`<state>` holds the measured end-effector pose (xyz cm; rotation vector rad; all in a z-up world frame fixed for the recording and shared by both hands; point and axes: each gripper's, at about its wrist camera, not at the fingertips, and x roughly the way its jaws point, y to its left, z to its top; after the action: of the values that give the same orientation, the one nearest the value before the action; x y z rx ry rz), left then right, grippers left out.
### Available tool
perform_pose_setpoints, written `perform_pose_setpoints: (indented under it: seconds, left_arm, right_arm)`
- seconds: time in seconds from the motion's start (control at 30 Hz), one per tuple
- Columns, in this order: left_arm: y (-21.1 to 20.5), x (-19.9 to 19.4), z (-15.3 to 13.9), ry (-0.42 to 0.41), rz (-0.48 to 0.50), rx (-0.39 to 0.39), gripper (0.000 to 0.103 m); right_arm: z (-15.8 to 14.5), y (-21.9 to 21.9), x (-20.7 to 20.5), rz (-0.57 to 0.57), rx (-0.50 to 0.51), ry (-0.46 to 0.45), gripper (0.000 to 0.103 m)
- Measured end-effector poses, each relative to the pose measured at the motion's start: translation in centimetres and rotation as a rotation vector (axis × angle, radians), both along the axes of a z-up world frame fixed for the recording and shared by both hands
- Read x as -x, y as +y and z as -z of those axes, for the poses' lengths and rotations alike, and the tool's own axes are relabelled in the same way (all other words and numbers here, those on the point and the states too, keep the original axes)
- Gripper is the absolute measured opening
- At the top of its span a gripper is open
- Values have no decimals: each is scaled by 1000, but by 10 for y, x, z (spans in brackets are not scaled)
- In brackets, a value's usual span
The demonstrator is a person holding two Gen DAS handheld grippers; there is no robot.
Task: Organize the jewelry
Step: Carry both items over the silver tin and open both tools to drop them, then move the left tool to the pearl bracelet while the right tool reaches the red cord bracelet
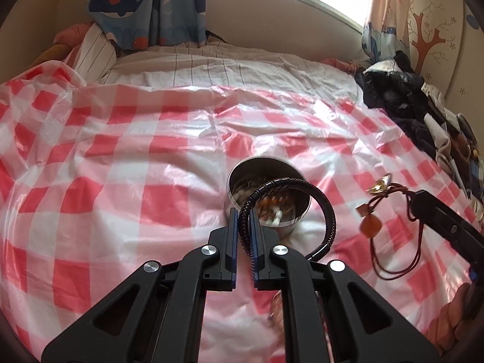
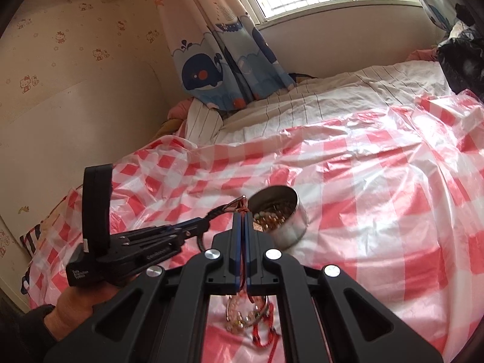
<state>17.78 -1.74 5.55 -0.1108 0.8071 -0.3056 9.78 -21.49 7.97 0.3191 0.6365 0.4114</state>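
A round metal tin [image 1: 269,193] holding several jewelry pieces sits on the checkered plastic sheet [image 1: 121,151]; it also shows in the right wrist view [image 2: 279,219]. My left gripper [image 1: 244,220] is shut on a dark braided bracelet [image 1: 320,208] that arcs over the tin's near rim. My right gripper [image 2: 243,220] is shut on a red cord necklace [image 1: 393,260] with amber stones [image 1: 367,225], just left of the tin. The left gripper [image 2: 193,227] shows at the left of the right wrist view.
More loose jewelry [image 2: 251,317] with red cord lies on the sheet under my right gripper. A pile of dark clothes [image 1: 402,96] lies along the bed's right edge. A striped quilt [image 1: 211,63] and whale curtains [image 1: 145,6] are at the far side.
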Motion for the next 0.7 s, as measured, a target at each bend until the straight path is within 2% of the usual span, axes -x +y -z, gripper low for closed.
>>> perform_pose_setpoints:
  seconds: [0.13,0.2,0.23,0.27,0.37,0.53,0.63,0.67,0.7]
  left_arm:
    - [-16,-28,-2,-13,-6,16,8]
    - [-23,-46,12,44,6,-4,14]
    - [-23,-51,20,72,-1,-13,19]
    - [-21,-50,24,78,-4,-20,20]
    - [-10,-35,22,53,-4,-51,31]
    - [14,-9,16,60,-18,-62,37]
    - [23,20,13,55,-6,-78,41]
    - [24,31,12,55,-1,-88,42]
    - [23,43,14,58,11,-108,44]
  right_arm:
    - [-13,10,-34,-12,9,-40,3]
    - [-8,18,-56,-19,35,-36,3]
    - [4,23,-74,-46,42,11,3]
    - [17,28,-89,-70,55,64,3]
    - [50,34,-109,-70,117,162,3]
    - [48,19,-81,-25,120,161,3]
    - [42,8,-46,-10,145,163,4]
    - [42,3,-30,-2,155,167,7]
    - [43,-1,-14,8,164,175,31]
